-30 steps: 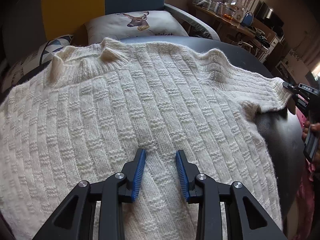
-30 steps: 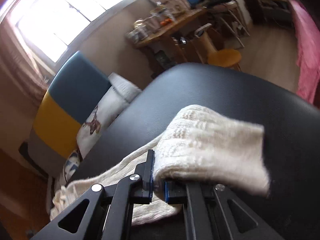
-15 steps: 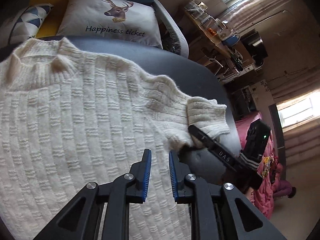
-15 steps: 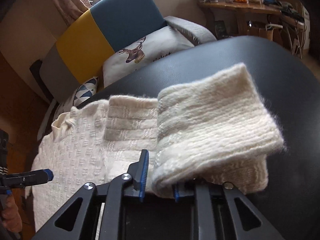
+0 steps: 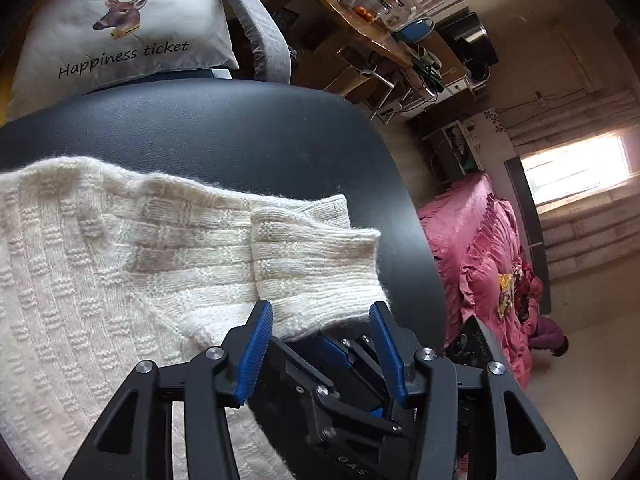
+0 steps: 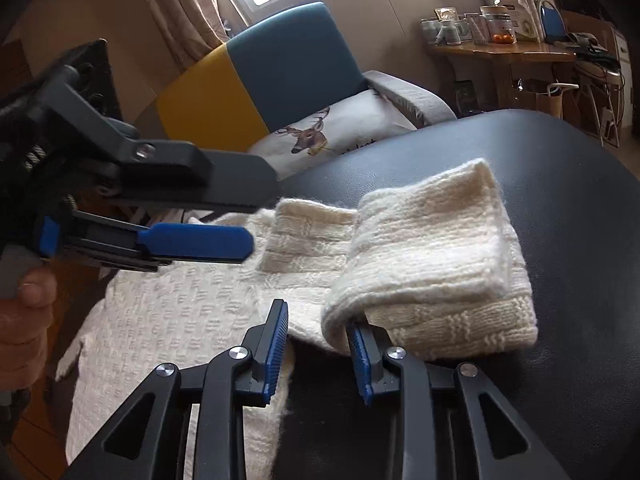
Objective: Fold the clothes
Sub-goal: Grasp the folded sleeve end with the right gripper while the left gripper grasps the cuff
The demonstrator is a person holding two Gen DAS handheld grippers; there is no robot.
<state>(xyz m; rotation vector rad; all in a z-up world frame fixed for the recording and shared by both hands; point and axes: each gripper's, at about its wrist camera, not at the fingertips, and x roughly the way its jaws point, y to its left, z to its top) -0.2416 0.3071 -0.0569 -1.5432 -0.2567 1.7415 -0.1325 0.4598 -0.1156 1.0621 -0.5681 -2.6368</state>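
Left gripper (image 5: 320, 316): jaws spread wide, holding nothing. It hovers just over the folded-back sleeve (image 5: 316, 268) of the cream knitted sweater (image 5: 80, 272), with the other tool directly beneath it.

Right gripper (image 6: 318, 330): jaws apart. The right blue pad sits under the edge of the sleeve fold, touching the knit; the left pad stands clear of it. Nothing is clamped. In the right wrist view the left gripper (image 6: 200, 240) enters from the left, held in a hand (image 6: 24, 312), above the sweater body.

Sweater: lies flat on a dark, rounded padded table (image 5: 240, 132), its body spread to the left. The sleeve is doubled over on itself near the table's right edge, cuff end lying on top.

Beyond the table: an armchair (image 6: 288, 72) in yellow and blue with a deer-print cushion (image 5: 128, 40) lettered "Happiness ticket". Farther right, a wooden desk (image 6: 500, 50) crowded with jars and small items, and a pink bedspread (image 5: 472, 248) below a bright window (image 5: 576, 168).
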